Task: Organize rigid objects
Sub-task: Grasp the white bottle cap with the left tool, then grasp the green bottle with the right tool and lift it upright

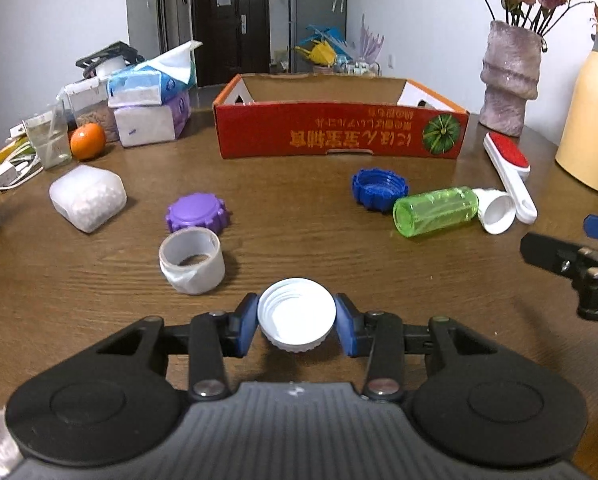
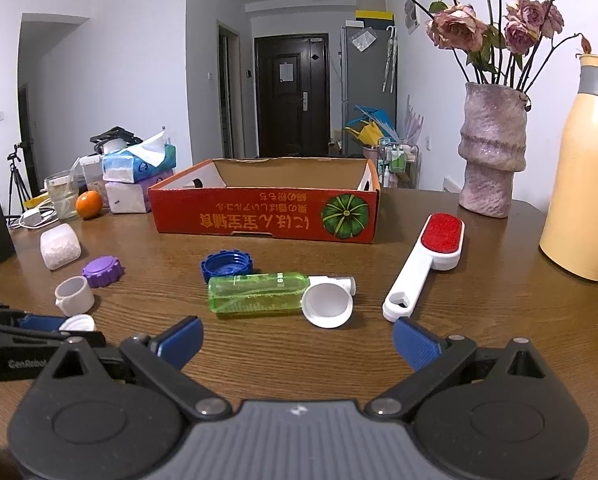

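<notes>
Nearest the left wrist camera, the left gripper [image 1: 296,326] has its blue-padded jaws pinching a white ribbed plastic screw cap [image 1: 296,317], open side up, just above the brown wood-grain bench [image 1: 299,216]. Just beyond it stands a grey roll of tape [image 1: 192,259], with a purple scalloped plastic lid [image 1: 197,213] behind that and a translucent white container of small beads [image 1: 87,197] further left. To the right lie a blue scalloped plastic lid [image 1: 379,189], open side up, touching a clear green plastic bottle [image 1: 435,210] on its side, whose white flip cap [image 1: 495,211] hangs open. Beside that cap lies a white-handled lint brush with a red pad [image 1: 509,174]. At the back of the bench sits a red cardboard box with a pumpkin picture [image 1: 339,134], open-topped. The right gripper [image 2: 297,346] hovers near the bench with its jaws spread wide and nothing between them, facing the green bottle.
</notes>
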The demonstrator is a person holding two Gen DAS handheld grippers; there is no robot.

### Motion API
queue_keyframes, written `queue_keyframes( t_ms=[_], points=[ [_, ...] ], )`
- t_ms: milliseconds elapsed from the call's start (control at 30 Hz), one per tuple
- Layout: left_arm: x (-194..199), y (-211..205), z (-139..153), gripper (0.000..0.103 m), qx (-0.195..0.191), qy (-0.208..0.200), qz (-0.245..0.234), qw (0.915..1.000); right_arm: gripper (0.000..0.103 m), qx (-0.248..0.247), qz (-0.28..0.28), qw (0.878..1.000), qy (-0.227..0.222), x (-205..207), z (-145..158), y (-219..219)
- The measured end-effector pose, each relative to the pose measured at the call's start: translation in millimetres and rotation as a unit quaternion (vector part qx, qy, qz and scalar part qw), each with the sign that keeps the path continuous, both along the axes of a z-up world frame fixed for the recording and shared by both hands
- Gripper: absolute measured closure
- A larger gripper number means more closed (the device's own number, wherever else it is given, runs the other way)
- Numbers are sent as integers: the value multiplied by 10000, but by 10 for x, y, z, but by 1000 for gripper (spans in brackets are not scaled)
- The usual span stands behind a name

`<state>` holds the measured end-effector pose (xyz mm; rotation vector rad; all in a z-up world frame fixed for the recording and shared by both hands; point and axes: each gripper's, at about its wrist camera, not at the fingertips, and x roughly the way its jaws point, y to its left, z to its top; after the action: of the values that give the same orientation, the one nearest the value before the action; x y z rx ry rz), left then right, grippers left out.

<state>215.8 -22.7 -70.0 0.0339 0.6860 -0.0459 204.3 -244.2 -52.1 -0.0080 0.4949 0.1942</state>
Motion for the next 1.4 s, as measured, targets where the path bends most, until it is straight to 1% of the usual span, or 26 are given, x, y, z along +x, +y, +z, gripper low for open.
queue_keyframes(
  t_ms=[133,233,333,400,500,633,700,800,900,1000,1100,1400],
  points=[
    [17,50,93,61,-56,-169,59,9998,3,-25,81,9999,73,50,-12,64],
    [51,86,167,61,-82,-264,73,9996,5,-47,68,9999,107,95,19,147],
    [89,105,234,61,-20,-352,38,9994,8,-24,34,9998,180,179,56,242],
    [114,121,269,61,38,-406,9,9992,15,-68,19,9996,279,256,67,325],
    [170,168,302,61,83,-455,-3,9989,20,-32,-37,9988,485,387,74,433],
    [250,238,337,61,131,-528,47,9985,26,90,-260,9980,562,567,131,527],
    [287,283,346,61,118,-547,73,9984,37,160,-446,9969,634,672,147,577],
    [334,364,331,61,26,-503,133,9986,43,421,-625,9937,831,832,140,608],
    [360,418,313,61,11,-461,226,9987,47,493,-872,9904,955,973,116,638],
    [375,441,292,61,17,-420,275,9987,50,473,-995,9881,1073,1056,79,668],
    [376,429,275,61,56,-413,276,9987,52,286,-1106,9871,1120,1106,35,715],
    [358,408,248,61,114,-424,255,9987,53,186,-1149,9872,1086,1127,32,722]
  ],
)
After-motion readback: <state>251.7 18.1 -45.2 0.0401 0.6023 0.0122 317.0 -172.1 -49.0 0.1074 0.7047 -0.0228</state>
